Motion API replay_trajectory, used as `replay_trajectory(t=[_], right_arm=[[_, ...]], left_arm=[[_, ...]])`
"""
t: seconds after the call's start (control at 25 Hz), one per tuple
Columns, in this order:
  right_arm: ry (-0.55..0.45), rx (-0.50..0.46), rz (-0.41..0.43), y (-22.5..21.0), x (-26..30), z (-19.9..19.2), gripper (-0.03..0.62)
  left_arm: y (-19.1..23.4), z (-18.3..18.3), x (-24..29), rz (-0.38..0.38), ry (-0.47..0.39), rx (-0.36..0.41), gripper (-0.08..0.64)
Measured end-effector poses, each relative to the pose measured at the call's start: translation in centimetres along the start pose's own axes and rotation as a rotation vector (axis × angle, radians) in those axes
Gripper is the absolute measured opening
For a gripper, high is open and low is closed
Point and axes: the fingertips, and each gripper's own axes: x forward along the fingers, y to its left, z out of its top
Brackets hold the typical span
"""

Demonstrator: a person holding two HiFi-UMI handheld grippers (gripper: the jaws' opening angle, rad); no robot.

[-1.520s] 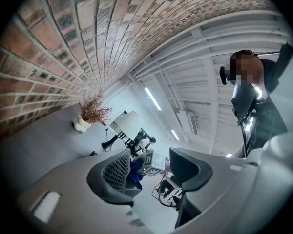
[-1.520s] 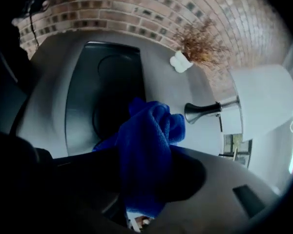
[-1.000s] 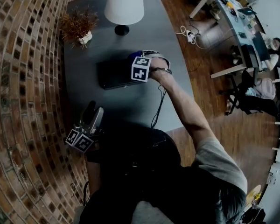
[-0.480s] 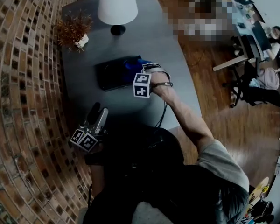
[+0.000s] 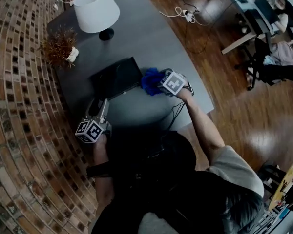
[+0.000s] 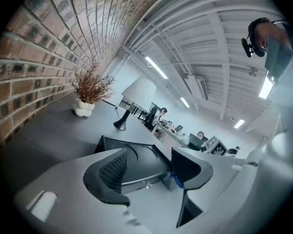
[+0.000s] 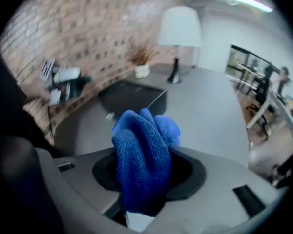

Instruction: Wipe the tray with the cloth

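Cloth [image 7: 141,150] pinched by right gripper [image 7: 146,173] beside the tray [image 5: 115,77], likely ready to wipe; left gripper [image 6: 147,173] spread, empty, facing the tray. Probably to steady it.

The right gripper [image 5: 159,84] reaches forward on a bare, nearly straight right arm [image 5: 201,126], its fingers clamped on a bunched blue cloth [image 7: 141,155]. The left gripper [image 5: 98,106] sits closer to the body, its fingers [image 6: 110,172] spread apart, with nothing gripped between them.
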Motion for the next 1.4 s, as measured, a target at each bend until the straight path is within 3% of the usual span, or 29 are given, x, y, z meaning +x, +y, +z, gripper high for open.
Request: replay_trajectory(t=[0.08,0.16,0.24,0.4,0.6,0.72,0.8,0.84,0.88,1.0,1.08,1.2,1.28,1.4], right_arm=[[-0.241,0.102,-0.052,-4.2,-0.7,5.1,0.175],[-0.343,0.010,-0.114,-6.7,-0.2,9.1,0.175],[-0.294,-0.195,-0.136,-6.9,2.3,10.7,0.175],[-0.143,-0.658,-0.063,-2.8,6.8,10.6,0.175],[-0.089,-0.888,-0.036,1.0,4.8,6.7,0.172],[-0.024,-1.024,0.082,5.0,3.1,1.7,0.170],[-0.001,-1.024,0.200,6.2,2.3,-0.9,0.170],[-0.002,-0.974,0.209,5.4,2.3,-0.9,0.170],[-0.006,-0.909,0.162,3.5,2.5,0.0,0.170],[-0.005,-0.757,-0.124,-4.7,4.3,5.8,0.173],[-0.017,-0.714,-0.216,-7.4,6.0,9.2,0.173],[-0.023,-0.811,-0.170,-5.9,9.3,11.0,0.174],[-0.002,-0.911,-0.146,-4.2,10.2,10.0,0.169],[0.017,-0.946,-0.107,-2.4,9.0,7.9,0.170]], left_arm=[[1.5,-0.7,1.3,0.043,0.048,0.017,0.297],[2.4,-1.8,2.6,0.065,0.105,0.017,0.304],[2.6,-3.0,3.4,0.067,0.156,0.004,0.304],[2.2,-3.7,4.5,0.048,0.188,-0.016,0.305],[1.8,-3.4,5.7,0.037,0.199,-0.007,0.305],[1.9,-3.2,5.6,0.040,0.193,-0.008,0.305],[1.9,-3.4,5.6,0.043,0.197,0.001,0.305],[2.0,-3.5,5.6,0.043,0.199,0.005,0.305],[2.1,-3.6,5.6,0.044,0.200,0.009,0.305],[2.2,-3.5,5.6,0.051,0.200,0.019,0.305],[2.1,-3.7,5.6,0.055,0.198,0.014,0.305],[1.9,-3.9,5.5,0.059,0.200,0.019,0.302],[1.6,-3.9,5.6,0.059,0.199,0.028,0.301],[1.6,-3.7,5.8,0.058,0.191,0.041,0.301]])
